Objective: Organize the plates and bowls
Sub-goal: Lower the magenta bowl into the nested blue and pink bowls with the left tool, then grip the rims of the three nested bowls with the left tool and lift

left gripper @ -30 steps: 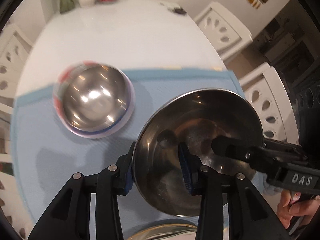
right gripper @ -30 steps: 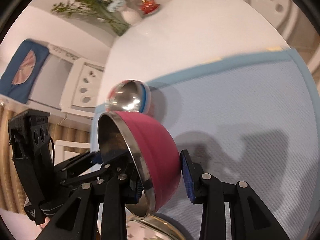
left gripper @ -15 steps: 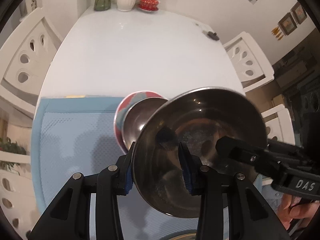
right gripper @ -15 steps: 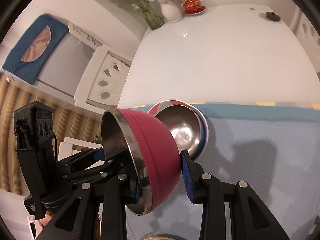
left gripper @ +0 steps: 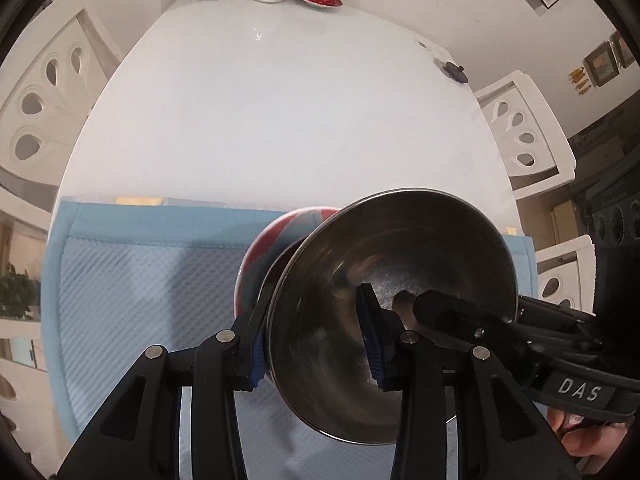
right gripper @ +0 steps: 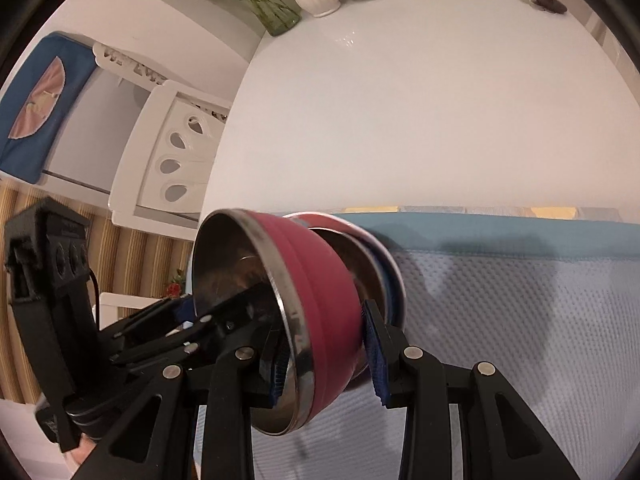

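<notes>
Left fingers (left gripper: 256,344) clamped on red bowl (left gripper: 384,320) rim, right fingers (right gripper: 374,356) likewise, tilted

The right gripper (right gripper: 328,354) clamped the rim of the tilted red bowl (right gripper: 320,276), directly in front of the stacked bowls (right gripper: 376,264) on the blue mat (right gripper: 520,320).

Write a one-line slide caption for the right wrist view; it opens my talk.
Both grippers carry a tilted red steel-lined bowl toward a second bowl on the blue mat.
</notes>
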`<state>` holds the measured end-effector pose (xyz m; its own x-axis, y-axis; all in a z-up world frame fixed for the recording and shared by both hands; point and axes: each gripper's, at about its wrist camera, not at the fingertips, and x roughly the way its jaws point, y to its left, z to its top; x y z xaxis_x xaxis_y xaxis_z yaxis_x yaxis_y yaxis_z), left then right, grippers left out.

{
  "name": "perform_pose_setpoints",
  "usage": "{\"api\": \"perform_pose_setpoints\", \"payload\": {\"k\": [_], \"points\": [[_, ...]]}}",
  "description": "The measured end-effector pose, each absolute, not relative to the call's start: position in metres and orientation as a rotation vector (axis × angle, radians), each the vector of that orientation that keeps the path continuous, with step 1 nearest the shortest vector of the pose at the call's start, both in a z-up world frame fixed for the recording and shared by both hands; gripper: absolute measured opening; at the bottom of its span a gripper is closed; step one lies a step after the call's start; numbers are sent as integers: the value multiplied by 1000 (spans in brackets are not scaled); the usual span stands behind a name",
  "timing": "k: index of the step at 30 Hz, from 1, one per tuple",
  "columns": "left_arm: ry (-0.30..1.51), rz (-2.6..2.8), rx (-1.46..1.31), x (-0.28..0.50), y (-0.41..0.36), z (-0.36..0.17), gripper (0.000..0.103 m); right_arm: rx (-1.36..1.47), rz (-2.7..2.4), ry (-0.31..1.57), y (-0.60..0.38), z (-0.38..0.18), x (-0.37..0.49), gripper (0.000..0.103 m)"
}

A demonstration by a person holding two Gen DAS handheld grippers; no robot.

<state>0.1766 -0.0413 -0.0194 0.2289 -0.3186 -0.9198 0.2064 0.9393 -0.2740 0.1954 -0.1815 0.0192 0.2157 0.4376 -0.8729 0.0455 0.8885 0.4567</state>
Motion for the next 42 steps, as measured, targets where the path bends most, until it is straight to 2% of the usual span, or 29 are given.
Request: {"api": "perform_pose_setpoints", "payload": {"k": [10,13,18,20,24,26,28,42], "points": [[1259,-293,-135,180,-20,-22,35,438,239,1323,-192,5,203,38],[1267,-288,-132,180,-14,-24,36,412,225,1306,-197,9,201,48],[1277,-277,-141,180,-8,-23,38,501,212,1319,-215,3,195,50],[1279,-271,-129,179,-8,-22,44,540,215,1319,-219,1,192,51],[1281,-262,-100,179,-13,-20,46,656,258,1313,-228,-7,188,52],[1274,-257,-93,178,-12,-18,60,671,265,1321,-227,-12,188,52],[1260,-252,-94,178,-10,-17,63,668,267,1334,-226,-17,188,52],[1314,-280,-100,188,-7,-49,63,665,262,1430,-217,-67,197,52]]}}
